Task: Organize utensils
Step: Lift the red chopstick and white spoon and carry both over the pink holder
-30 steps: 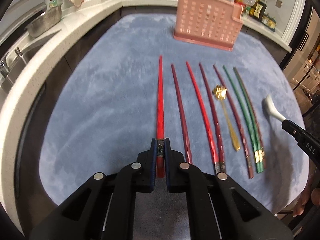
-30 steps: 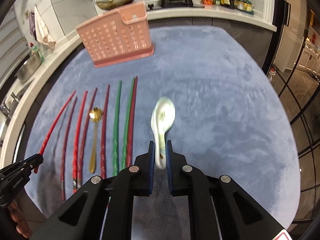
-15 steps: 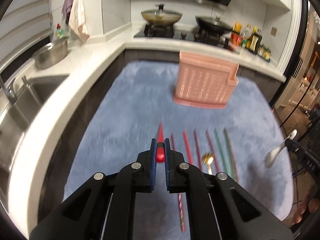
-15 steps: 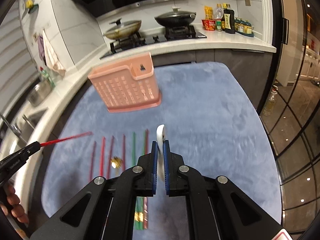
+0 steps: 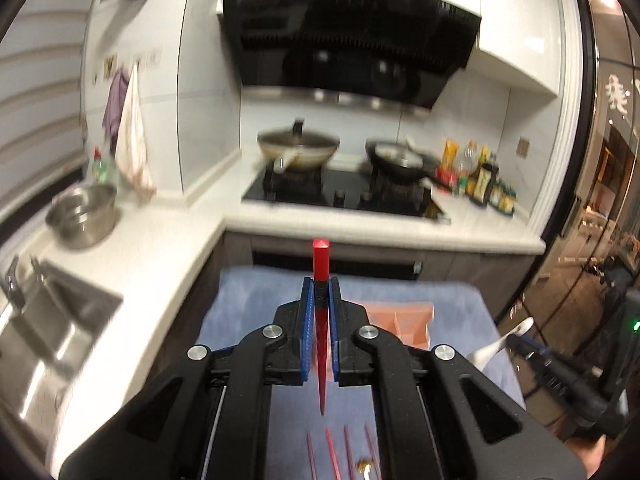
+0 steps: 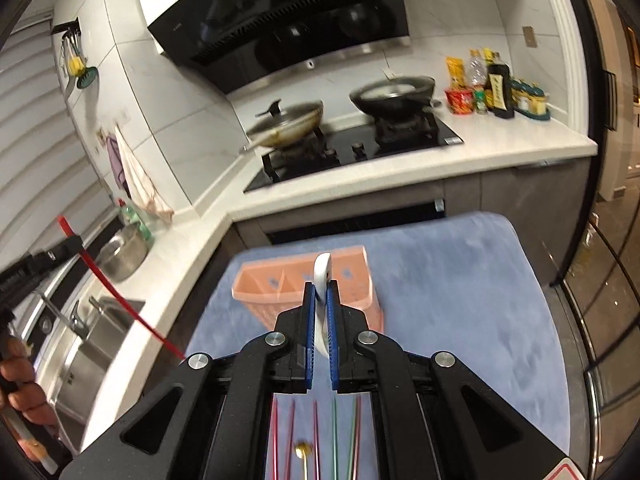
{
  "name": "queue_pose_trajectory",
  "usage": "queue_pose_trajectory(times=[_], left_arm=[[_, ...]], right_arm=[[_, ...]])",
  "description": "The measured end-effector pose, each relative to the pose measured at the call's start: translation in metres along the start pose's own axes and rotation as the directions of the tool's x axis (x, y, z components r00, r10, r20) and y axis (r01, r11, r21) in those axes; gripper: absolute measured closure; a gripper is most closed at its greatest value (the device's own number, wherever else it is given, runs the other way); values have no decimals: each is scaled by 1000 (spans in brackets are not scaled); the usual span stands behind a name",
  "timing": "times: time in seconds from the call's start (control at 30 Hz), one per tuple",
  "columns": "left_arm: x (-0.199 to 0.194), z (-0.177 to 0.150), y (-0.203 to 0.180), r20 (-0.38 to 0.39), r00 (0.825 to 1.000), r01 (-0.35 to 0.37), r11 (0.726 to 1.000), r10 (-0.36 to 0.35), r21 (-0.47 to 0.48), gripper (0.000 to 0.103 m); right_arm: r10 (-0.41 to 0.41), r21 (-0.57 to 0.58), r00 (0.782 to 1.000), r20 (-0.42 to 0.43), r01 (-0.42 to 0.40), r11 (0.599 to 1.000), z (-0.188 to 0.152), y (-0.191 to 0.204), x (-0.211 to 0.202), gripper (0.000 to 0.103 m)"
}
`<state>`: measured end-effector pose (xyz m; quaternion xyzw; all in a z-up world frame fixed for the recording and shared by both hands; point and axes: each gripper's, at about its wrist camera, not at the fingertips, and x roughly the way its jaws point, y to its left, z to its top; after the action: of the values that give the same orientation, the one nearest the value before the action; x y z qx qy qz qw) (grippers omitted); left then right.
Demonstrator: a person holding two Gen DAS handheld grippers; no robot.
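Note:
My left gripper (image 5: 320, 282) is shut on a red chopstick (image 5: 321, 264), held upright high above the blue mat, thick end up. It also shows in the right wrist view (image 6: 116, 292) at the left. My right gripper (image 6: 320, 288) is shut on a white spoon (image 6: 321, 276), lifted above the pink utensil basket (image 6: 352, 276). The spoon shows in the left wrist view (image 5: 500, 346) at the right. The basket (image 5: 404, 322) stands on the mat, partly hidden behind my left fingers. Several red and green chopsticks (image 6: 336, 440) and a gold spoon (image 6: 303, 450) lie on the mat below.
The blue mat (image 6: 460, 300) covers the table. Behind it a white counter (image 5: 360, 228) carries a hob with two pans (image 5: 298, 148). A sink (image 5: 44, 328) and a steel pot (image 5: 82, 214) are on the left. Bottles (image 6: 498, 88) stand at the right.
Both grippers have risen well above the mat and tilted up with their utensils. The chopstick now stands upright. The basket now lies below and ahead of both grippers.

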<state>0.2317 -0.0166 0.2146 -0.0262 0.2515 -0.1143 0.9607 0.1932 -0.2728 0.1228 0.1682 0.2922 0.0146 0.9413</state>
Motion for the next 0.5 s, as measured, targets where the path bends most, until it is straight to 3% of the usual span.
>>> queue_pose_trajectory(times=[0.2, 0.37, 0.5], left_arm=[[32, 44, -9, 60, 998, 14, 1000, -13, -23, 96], [69, 46, -10, 54, 998, 15, 999, -13, -33, 96], [101, 38, -9, 24, 1000, 9, 999, -9, -39, 96]], right_arm=[[46, 40, 999, -13, -45, 998, 34, -2, 52, 97], [73, 97, 995, -70, -66, 993, 34, -16, 97, 97], [50, 109, 992, -112, -38, 993, 25, -26, 127, 97]])
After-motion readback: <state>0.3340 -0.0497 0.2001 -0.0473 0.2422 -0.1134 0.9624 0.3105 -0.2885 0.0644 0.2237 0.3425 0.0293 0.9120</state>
